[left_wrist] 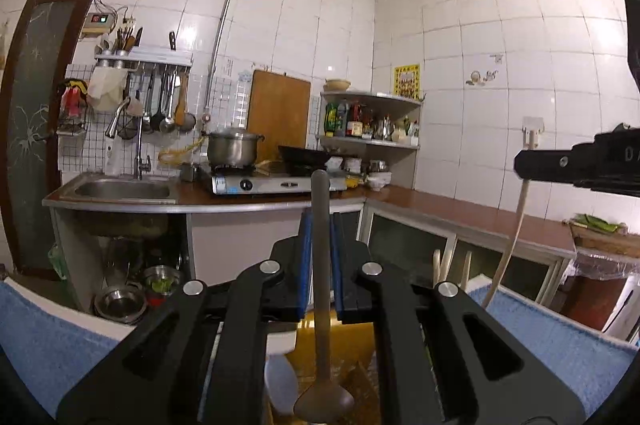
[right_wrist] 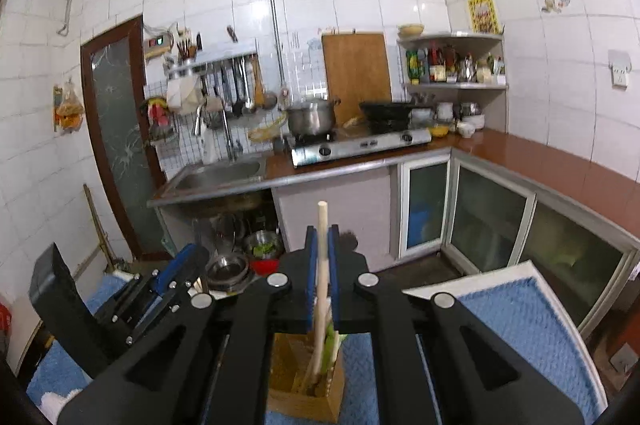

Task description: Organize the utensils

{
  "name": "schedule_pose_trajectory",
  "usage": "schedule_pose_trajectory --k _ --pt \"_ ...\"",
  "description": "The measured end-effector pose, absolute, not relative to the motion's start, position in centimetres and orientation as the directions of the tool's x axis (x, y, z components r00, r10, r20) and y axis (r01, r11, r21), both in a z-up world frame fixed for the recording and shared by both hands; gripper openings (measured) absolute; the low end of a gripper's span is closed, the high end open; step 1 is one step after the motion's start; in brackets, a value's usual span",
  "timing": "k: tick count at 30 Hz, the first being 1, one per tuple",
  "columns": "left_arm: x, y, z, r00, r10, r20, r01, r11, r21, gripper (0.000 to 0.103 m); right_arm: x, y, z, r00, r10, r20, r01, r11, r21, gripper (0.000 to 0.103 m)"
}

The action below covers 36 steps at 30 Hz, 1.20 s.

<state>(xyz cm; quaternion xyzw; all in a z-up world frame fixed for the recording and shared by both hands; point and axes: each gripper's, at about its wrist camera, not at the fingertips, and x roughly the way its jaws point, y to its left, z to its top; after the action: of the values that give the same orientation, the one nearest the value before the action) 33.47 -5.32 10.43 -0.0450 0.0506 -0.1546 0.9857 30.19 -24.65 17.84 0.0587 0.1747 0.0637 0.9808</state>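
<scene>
My left gripper [left_wrist: 321, 225] is shut on a dark grey spoon [left_wrist: 322, 289], handle up and bowl down above a yellow-brown wooden holder [left_wrist: 352, 349]. A white spoon [left_wrist: 281, 377] lies below to the left. My right gripper [right_wrist: 322, 237] is shut on a pale wooden stick-like utensil [right_wrist: 322, 289] whose lower end stands in the wooden utensil holder [right_wrist: 308, 393], beside something green [right_wrist: 331, 341]. The right gripper [left_wrist: 580, 165] shows at the right edge of the left wrist view, holding the pale utensil [left_wrist: 508, 245]. The left gripper [right_wrist: 176, 277] shows at lower left in the right wrist view.
The holder stands on a blue towel [right_wrist: 512, 325] over a white surface. Behind are a brown L-shaped counter [left_wrist: 460, 213] with sink [left_wrist: 120, 189], gas stove [left_wrist: 272, 181], steel pot [left_wrist: 232, 149], wok, corner shelf [left_wrist: 372, 121] and hanging utensils [left_wrist: 160, 105]. Steel bowls [left_wrist: 120, 301] sit under the sink.
</scene>
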Motion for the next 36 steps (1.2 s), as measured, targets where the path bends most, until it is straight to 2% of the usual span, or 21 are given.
schedule_pose_trajectory --k 11,14,15,16,17,19,20,21,24,25,27,28,30,36 --pt "32.7 -4.0 8.6 0.934 -0.304 -0.186 0.286 0.951 -0.118 0.009 31.8 -23.8 10.4 0.886 0.153 -0.438 -0.112 0.987 0.119 0.006" --pt "32.1 -3.9 9.1 0.927 -0.308 -0.215 0.290 0.950 -0.113 0.011 31.6 -23.8 9.8 0.890 0.160 -0.427 -0.121 0.986 0.116 0.006" --pt "31.8 -3.8 9.4 0.925 -0.307 -0.224 0.288 0.951 -0.116 0.013 31.4 -23.8 9.7 0.891 0.159 -0.426 -0.126 0.986 0.106 0.006" --pt "31.4 -3.5 9.7 0.925 -0.297 -0.237 0.277 0.954 -0.118 0.024 31.3 -23.7 9.8 0.890 0.159 -0.427 -0.128 0.987 0.101 0.007" --pt "31.1 -3.2 10.1 0.927 -0.285 -0.246 0.263 0.958 -0.118 0.041 31.0 -23.8 9.9 0.888 0.162 -0.430 -0.131 0.986 0.099 0.007" --pt "30.1 -2.6 10.9 0.932 -0.268 -0.243 0.244 0.962 -0.123 0.052 30.2 -24.1 10.4 0.894 0.159 -0.420 -0.127 0.987 0.103 0.024" --pt "29.4 -2.2 11.5 0.932 -0.262 -0.251 0.236 0.963 -0.128 0.057 29.5 -24.5 10.8 0.903 0.154 -0.402 -0.120 0.987 0.109 0.053" --pt "28.9 -1.7 11.9 0.928 -0.264 -0.262 0.235 0.963 -0.135 0.060 29.0 -24.7 11.3 0.910 0.151 -0.387 -0.117 0.987 0.110 0.063" --pt "26.6 -0.4 13.2 0.933 -0.244 -0.265 0.212 0.967 -0.144 0.077 27.3 -25.3 12.2 0.916 0.127 -0.380 -0.100 0.991 0.091 0.064" --pt "25.4 0.3 13.7 0.939 -0.229 -0.258 0.196 0.970 -0.146 0.087 26.5 -25.5 12.3 0.918 0.124 -0.376 -0.097 0.991 0.090 0.067" --pt "23.3 1.1 14.2 0.945 -0.215 -0.246 0.184 0.973 -0.142 0.093 25.0 -25.8 12.5 0.923 0.111 -0.368 -0.087 0.993 0.083 0.078" --pt "22.1 1.5 14.5 0.947 -0.209 -0.242 0.180 0.974 -0.137 0.097 24.0 -25.8 12.5 0.926 0.105 -0.363 -0.083 0.994 0.076 0.080" --pt "20.0 1.9 14.6 0.952 -0.192 -0.236 0.167 0.978 -0.124 0.098 21.9 -25.7 12.2 0.932 0.090 -0.350 -0.072 0.995 0.064 0.089" --pt "14.7 1.8 13.2 0.953 -0.125 -0.276 0.107 0.991 -0.079 0.098 15.5 -24.8 10.5 0.944 0.051 -0.327 -0.032 0.998 0.062 0.099"
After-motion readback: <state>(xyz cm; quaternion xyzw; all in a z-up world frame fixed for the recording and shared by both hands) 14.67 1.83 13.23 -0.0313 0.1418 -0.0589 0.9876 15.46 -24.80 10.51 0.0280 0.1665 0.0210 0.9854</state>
